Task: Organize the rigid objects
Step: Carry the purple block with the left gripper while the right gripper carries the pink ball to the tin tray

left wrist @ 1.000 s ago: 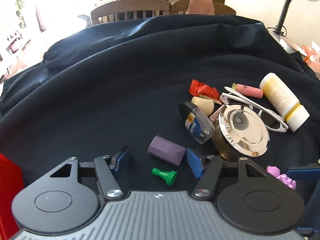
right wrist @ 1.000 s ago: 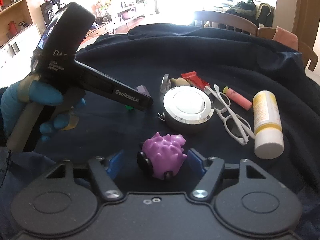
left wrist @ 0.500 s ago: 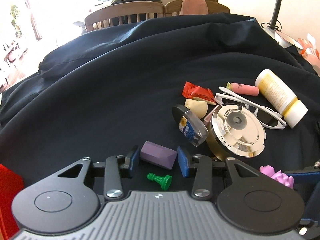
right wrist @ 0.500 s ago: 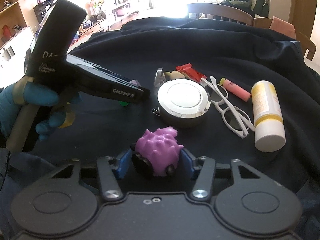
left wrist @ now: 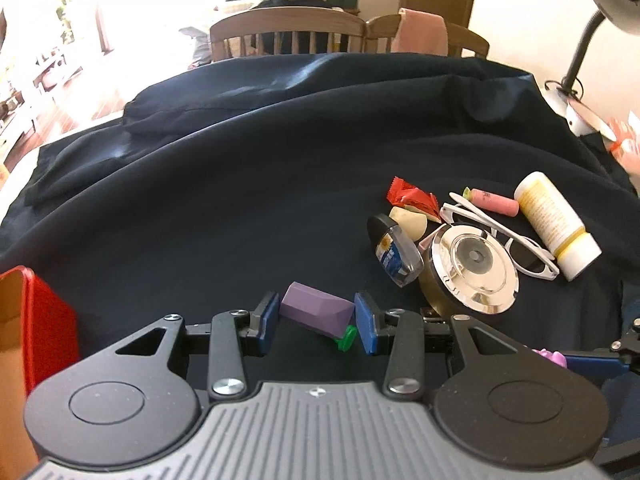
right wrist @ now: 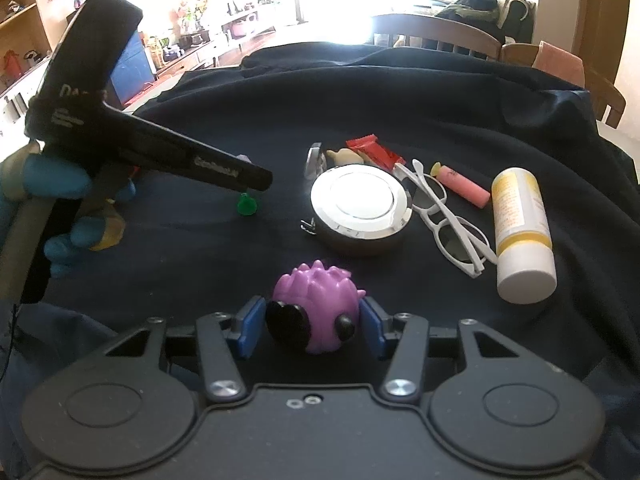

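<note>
My left gripper (left wrist: pixel 316 322) is shut on a purple block (left wrist: pixel 316 312), which sits tilted between the blue pads (left wrist: pixel 264 322). A green pawn (left wrist: pixel 346 338) peeks out just under the block and stands on the cloth (right wrist: pixel 246 204). My right gripper (right wrist: pixel 311 326) is shut on a purple spiky toy (right wrist: pixel 316 308) with black wheels. In the right wrist view the left gripper's black body (right wrist: pixel 160 148) reaches in from the left, held by a blue-gloved hand (right wrist: pixel 60 184). The purple block is mostly hidden behind its tip there.
A cluster lies on the dark cloth to the right: a round chrome tin (left wrist: pixel 474 266), white glasses (left wrist: pixel 532 256), a white and yellow bottle (left wrist: pixel 556 224), a pink foam dart (left wrist: pixel 494 202), a red wrapper (left wrist: pixel 412 196) and a small black-capped container (left wrist: pixel 394 252). A red box (left wrist: pixel 36 328) stands at the left.
Both grippers went from open to shut, the left on the purple block and the right on the purple spiky toy. The block now sits tilted over the green pawn.
</note>
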The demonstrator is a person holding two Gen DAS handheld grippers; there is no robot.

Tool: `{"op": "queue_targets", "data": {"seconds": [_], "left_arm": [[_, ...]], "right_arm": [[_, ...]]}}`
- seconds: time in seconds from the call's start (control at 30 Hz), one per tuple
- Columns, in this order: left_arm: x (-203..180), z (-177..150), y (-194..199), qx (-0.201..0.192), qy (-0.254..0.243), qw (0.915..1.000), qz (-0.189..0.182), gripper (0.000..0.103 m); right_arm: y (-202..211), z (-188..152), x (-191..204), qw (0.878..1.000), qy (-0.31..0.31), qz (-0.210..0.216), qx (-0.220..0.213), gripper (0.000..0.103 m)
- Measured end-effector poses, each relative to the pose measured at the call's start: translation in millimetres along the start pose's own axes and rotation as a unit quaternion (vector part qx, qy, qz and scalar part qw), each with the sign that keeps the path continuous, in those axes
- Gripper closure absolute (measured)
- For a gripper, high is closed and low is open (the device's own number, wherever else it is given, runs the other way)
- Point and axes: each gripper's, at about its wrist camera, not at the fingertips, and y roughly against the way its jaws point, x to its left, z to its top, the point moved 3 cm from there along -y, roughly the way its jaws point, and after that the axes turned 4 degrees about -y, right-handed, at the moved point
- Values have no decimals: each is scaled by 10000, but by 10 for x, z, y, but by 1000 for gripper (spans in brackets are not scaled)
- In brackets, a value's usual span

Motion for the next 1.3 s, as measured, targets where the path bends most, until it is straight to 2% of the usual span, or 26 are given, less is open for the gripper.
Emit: {"op": "queue_targets", "data": {"seconds": [0.43,0.8,1.3], "left_arm": [[278,-196,619,-105,596,9981,61,63],[598,-390,1070,-222,814,9964,76,63],[1395,-625,1472,-351,849,9957,-81,63]], "right_arm": [[212,33,130,9996,195,84,-187,52],[460,225,453,9980,398,178,-450,52],[540,460,1351,9958,605,105,-676,52]]}}
